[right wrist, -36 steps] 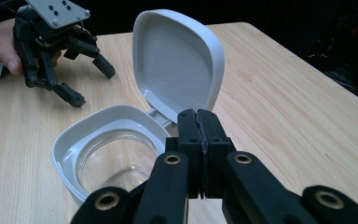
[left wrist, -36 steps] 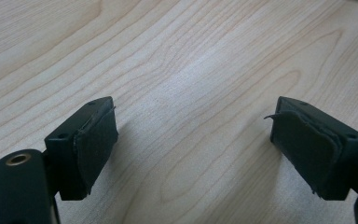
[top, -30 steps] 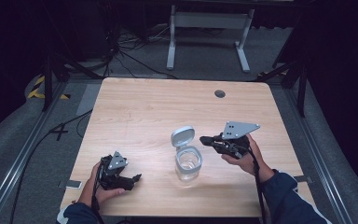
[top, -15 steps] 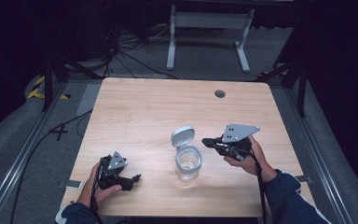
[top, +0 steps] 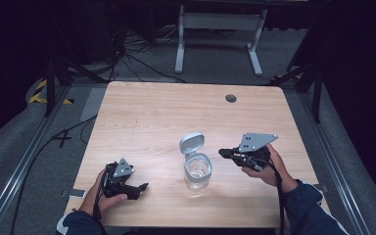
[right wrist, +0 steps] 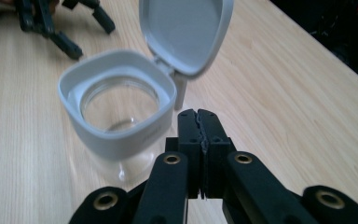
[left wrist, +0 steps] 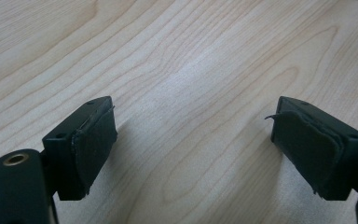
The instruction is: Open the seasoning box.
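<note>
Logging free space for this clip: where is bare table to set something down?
The whole far half of the table beyond the open jar is bare. Crowded: the near strip, left gripper, jar, right gripper.

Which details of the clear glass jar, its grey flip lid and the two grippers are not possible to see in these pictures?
- Clear glass jar with grey collar: its base, in the right gripper view, is hidden behind the shut right gripper.
- Grey flip lid: its top is cut off by the upper edge there.
- Jar contents: too small in the high view; it seems empty.
- Left gripper: its body lies below the left gripper view's edge.
</note>
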The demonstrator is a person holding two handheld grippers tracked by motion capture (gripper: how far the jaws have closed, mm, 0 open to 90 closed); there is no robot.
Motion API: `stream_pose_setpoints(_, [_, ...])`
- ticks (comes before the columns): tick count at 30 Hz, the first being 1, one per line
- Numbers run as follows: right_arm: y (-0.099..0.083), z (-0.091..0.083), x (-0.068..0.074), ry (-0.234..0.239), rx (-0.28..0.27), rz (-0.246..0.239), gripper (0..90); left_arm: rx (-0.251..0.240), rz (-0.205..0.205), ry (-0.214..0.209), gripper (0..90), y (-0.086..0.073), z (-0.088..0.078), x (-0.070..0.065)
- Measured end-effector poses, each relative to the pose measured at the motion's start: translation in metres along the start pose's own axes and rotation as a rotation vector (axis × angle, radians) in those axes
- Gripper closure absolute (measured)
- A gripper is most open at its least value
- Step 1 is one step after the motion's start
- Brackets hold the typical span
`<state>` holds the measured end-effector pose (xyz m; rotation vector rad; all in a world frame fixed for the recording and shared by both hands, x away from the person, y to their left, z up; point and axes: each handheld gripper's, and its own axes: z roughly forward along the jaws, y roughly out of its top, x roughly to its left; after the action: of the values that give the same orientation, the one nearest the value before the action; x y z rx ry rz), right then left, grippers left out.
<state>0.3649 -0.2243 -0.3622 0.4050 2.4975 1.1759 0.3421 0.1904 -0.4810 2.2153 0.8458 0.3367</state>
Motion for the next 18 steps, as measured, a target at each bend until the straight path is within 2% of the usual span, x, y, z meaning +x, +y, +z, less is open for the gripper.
stream_pose_setpoints(3, [-0.006, -0.003, 0.001, -0.007, 0.023, 0.001, 89.5, 0.008, 0.005, 0.0, 13.2, 0.002, 0.001, 0.001])
stream_pose_setpoints(4, [-0.008, -0.004, 0.002, -0.013, 0.029, -0.004, 89.5, 0.004, -0.005, -0.001, 13.1, 0.003, 0.002, 0.0])
stream_pose_setpoints(6, [-0.012, -0.008, 0.003, -0.024, 0.043, -0.003, 89.4, 0.002, 0.005, -0.003, 13.1, 0.003, 0.003, 0.001])
stream_pose_setpoints(18, [-0.032, -0.026, -0.001, -0.055, 0.08, 0.007, 89.2, 0.004, -0.002, 0.002, 13.1, 0.004, 0.003, 0.0])
